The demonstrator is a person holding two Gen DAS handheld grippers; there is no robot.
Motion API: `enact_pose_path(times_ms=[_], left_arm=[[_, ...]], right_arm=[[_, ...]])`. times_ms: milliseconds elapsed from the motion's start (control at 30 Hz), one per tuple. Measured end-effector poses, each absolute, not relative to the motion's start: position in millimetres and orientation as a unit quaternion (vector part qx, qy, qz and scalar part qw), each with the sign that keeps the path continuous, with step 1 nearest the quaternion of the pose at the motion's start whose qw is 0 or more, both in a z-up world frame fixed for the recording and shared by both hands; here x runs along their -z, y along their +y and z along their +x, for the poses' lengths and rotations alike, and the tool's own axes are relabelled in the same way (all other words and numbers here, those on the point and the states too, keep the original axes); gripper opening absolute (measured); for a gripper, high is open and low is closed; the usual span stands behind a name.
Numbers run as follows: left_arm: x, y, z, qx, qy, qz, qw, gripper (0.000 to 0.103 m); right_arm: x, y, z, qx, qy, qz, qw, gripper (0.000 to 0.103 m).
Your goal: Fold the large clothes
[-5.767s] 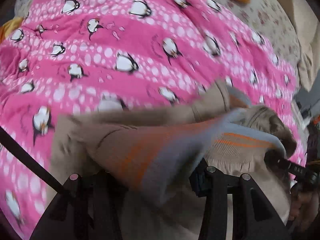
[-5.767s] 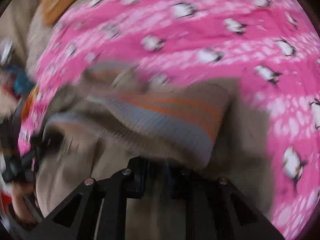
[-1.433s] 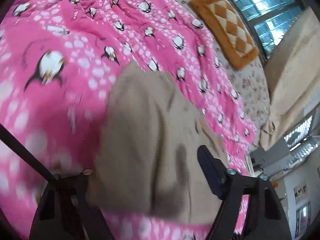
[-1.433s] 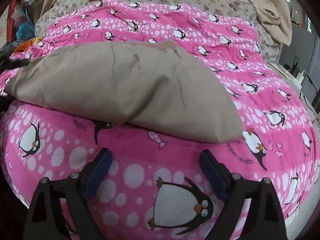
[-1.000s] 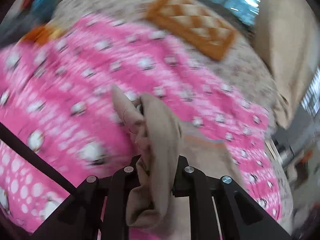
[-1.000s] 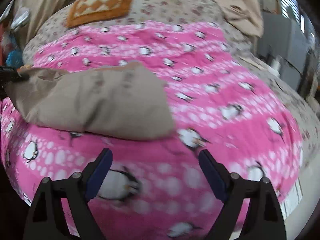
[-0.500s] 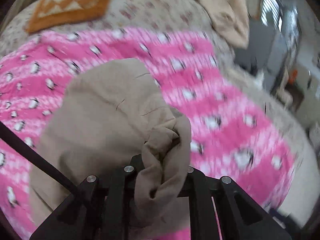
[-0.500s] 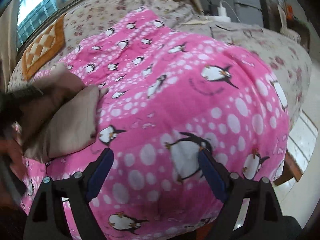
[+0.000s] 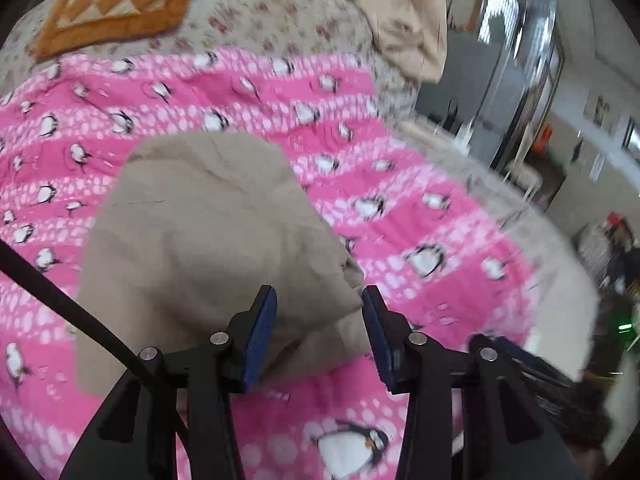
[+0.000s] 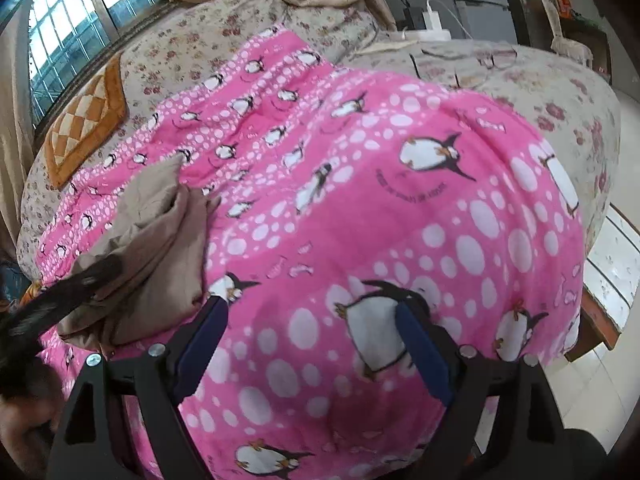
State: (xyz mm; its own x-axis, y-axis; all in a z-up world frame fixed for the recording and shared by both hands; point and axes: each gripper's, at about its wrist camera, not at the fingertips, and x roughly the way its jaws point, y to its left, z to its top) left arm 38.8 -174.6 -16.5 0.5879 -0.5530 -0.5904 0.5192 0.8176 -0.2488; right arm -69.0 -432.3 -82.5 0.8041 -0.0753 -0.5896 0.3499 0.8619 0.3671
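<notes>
A folded beige garment (image 9: 208,236) lies on the pink penguin blanket (image 9: 440,216). My left gripper (image 9: 318,300) is open, its blue pads either side of the garment's near corner without pinching it. In the right wrist view the same garment (image 10: 156,240) sits at the left as a bunched stack. My right gripper (image 10: 312,312) is open and empty over bare pink blanket (image 10: 360,184), to the right of the garment. The blurred left gripper (image 10: 60,296) shows at the garment's near edge.
An orange checked cushion (image 9: 116,0) lies on the floral bed cover (image 10: 540,80) at the back. Beige curtain cloth (image 9: 404,12) hangs beyond it. The bed's edge drops to the floor (image 10: 612,256) at the right. A charger and cables (image 10: 434,20) lie at the back.
My left gripper has let go of the bunched beige cloth and opened; the garment has dropped flat onto the blanket. My right gripper stays open and has swung right, away from the garment.
</notes>
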Motion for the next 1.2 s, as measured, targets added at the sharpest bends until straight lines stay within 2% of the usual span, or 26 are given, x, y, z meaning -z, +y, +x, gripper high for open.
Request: enact_pose_path(times_ms=[67, 167, 233, 267, 300, 367, 400, 533, 567, 600, 633, 667, 733, 900, 1200], left_arm=[[2, -152, 38, 0.28, 0.317, -0.027, 0.906, 0.01], [-4, -116, 58, 0.204, 0.294, -0.023, 0.934, 0.01], [11, -104, 76, 0.178, 0.319, -0.02, 0.931, 0.0], [30, -99, 89, 0.179, 0.357, -0.027, 0.916, 0.0], [44, -98, 92, 0.179, 0.375, -0.028, 0.909, 0.0], [62, -102, 89, 0.187, 0.392, -0.021, 0.901, 0.0], [68, -105, 84, 0.196, 0.393, -0.017, 0.898, 0.0], [64, -113, 78, 0.212, 0.382, -0.014, 0.899, 0.0], [65, -113, 80, 0.216, 0.383, -0.017, 0.898, 0.0], [65, -113, 80, 0.222, 0.384, -0.022, 0.896, 0.0], [65, -113, 81, 0.231, 0.385, -0.028, 0.893, 0.0], [67, -115, 83, 0.242, 0.389, -0.033, 0.889, 0.0], [67, -123, 83, 0.232, 0.388, -0.017, 0.892, 0.0], [69, -125, 83, 0.219, 0.39, -0.013, 0.894, 0.0], [71, -122, 82, 0.22, 0.393, -0.016, 0.893, 0.0]], right_arm=[[74, -423, -71, 0.115, 0.269, 0.219, 0.931, 0.087], [59, -402, -71, 0.105, 0.231, 0.171, 0.952, 0.08], [46, -383, -65, 0.081, 0.198, 0.119, 0.97, 0.075], [37, -370, -55, 0.051, 0.192, 0.087, 0.976, 0.067], [29, -361, -45, 0.026, 0.194, 0.071, 0.978, 0.049], [10, -343, -16, -0.027, 0.206, 0.061, 0.976, 0.034], [4, -333, -2, -0.043, 0.216, 0.055, 0.974, 0.033], [8, -296, 71, -0.067, 0.296, 0.027, 0.952, 0.032], [20, -295, 85, -0.069, 0.32, 0.022, 0.944, 0.032], [36, -296, 99, -0.052, 0.35, 0.001, 0.935, 0.025], [60, -301, 112, -0.02, 0.384, -0.026, 0.923, 0.026], [83, -319, 118, -0.034, 0.402, 0.01, 0.915, 0.026], [86, -342, 116, -0.063, 0.392, 0.088, 0.913, 0.026], [87, -327, 109, -0.048, 0.372, 0.045, 0.926, 0.029], [89, -326, 104, -0.039, 0.362, 0.037, 0.931, 0.03]])
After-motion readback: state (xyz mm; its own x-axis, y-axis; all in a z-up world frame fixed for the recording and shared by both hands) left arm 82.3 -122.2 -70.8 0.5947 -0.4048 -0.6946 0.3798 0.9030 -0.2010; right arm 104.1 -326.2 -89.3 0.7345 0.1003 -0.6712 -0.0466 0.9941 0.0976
